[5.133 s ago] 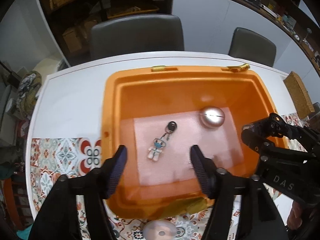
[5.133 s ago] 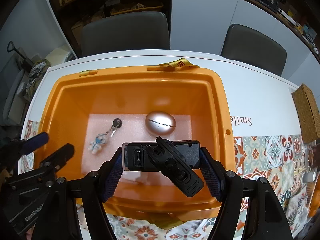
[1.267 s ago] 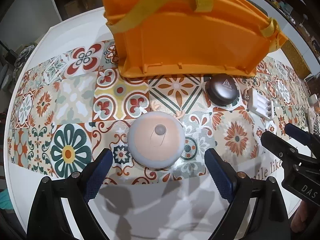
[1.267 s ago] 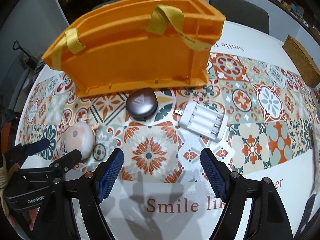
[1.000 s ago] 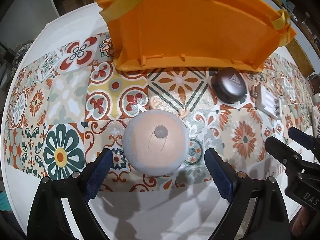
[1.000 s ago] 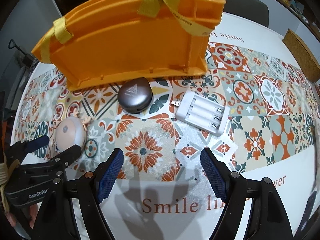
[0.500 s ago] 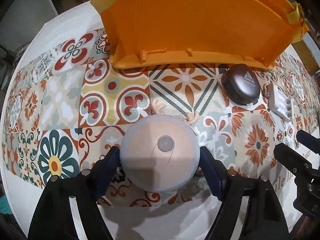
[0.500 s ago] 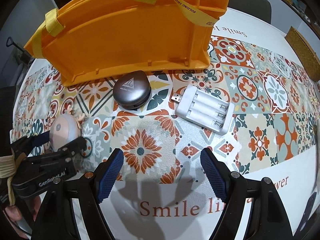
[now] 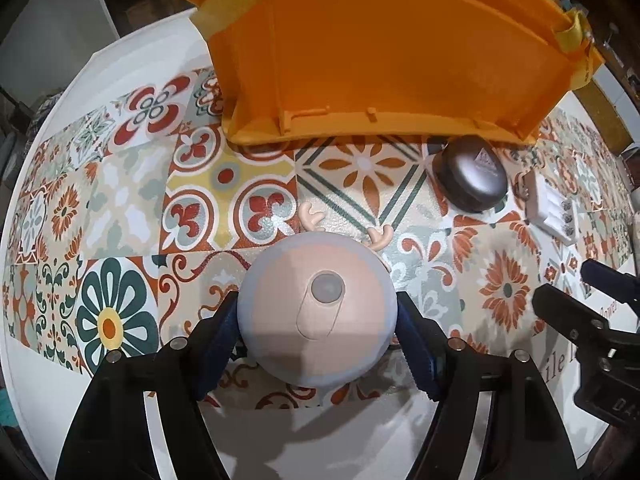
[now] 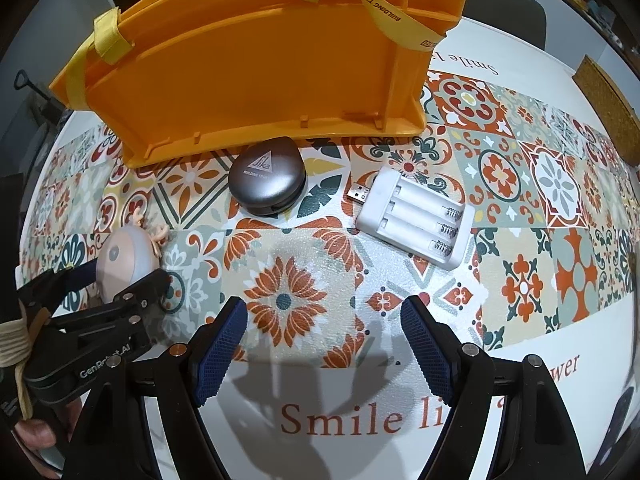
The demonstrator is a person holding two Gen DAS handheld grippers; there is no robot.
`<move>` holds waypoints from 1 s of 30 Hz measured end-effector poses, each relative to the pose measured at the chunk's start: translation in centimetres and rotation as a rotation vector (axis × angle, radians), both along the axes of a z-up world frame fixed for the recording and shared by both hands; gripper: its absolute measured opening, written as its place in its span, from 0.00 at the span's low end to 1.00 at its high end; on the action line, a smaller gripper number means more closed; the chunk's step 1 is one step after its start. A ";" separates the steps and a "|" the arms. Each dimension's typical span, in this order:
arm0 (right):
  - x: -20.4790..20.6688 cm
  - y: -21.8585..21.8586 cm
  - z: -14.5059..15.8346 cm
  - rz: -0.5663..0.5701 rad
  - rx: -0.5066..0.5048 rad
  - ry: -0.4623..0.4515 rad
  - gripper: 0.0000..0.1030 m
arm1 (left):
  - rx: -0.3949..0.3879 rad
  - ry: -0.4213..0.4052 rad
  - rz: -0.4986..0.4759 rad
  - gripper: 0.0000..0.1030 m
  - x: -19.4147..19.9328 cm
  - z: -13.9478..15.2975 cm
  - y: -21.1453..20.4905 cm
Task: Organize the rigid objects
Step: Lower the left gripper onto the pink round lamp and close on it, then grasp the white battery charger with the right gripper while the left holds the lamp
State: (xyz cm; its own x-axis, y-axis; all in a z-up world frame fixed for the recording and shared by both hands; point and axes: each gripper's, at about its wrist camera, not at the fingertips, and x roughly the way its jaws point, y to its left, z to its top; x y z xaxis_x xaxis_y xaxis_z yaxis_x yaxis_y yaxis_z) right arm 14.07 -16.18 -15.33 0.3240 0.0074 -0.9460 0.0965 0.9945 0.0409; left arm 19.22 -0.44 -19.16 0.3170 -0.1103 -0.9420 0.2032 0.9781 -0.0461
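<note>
Since a second ago our left gripper (image 9: 318, 332) has dropped around the round deer-antler toy (image 9: 318, 312), and its jaws, then wide apart, are closing with the toy between them; blue pads now sit at both flanks, low centre of the left wrist frame. Firm contact is hard to confirm from here. We squeeze across the widest part and lift straight, since the dome looks smooth and could squirt out. Our right gripper (image 10: 326, 342) hangs half spread and empty at lower centre of its frame. Grey case (image 10: 267, 176) and white battery charger (image 10: 414, 216) lie mid-frame; orange bin (image 10: 256, 60) fills the top.
</note>
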 end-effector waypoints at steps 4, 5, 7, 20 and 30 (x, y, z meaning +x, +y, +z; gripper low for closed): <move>0.0 0.0 0.2 0.010 0.009 -0.025 0.77 | -0.007 -0.031 0.010 0.72 -0.7 1.1 0.3; 0.0 0.0 0.3 0.011 0.011 -0.032 0.77 | -0.006 -0.037 0.011 0.72 -0.8 1.4 0.4; 0.1 -0.1 0.6 0.016 0.030 -0.056 0.77 | -0.006 -0.052 0.017 0.72 -1.2 1.9 0.5; 0.7 -2.4 2.5 -0.005 0.080 -0.193 0.77 | -0.046 -0.108 0.068 0.72 -1.6 4.6 -0.6; 1.1 -5.2 1.7 -0.086 0.064 -0.190 0.77 | -0.045 -0.114 0.044 0.72 -0.6 4.1 -3.2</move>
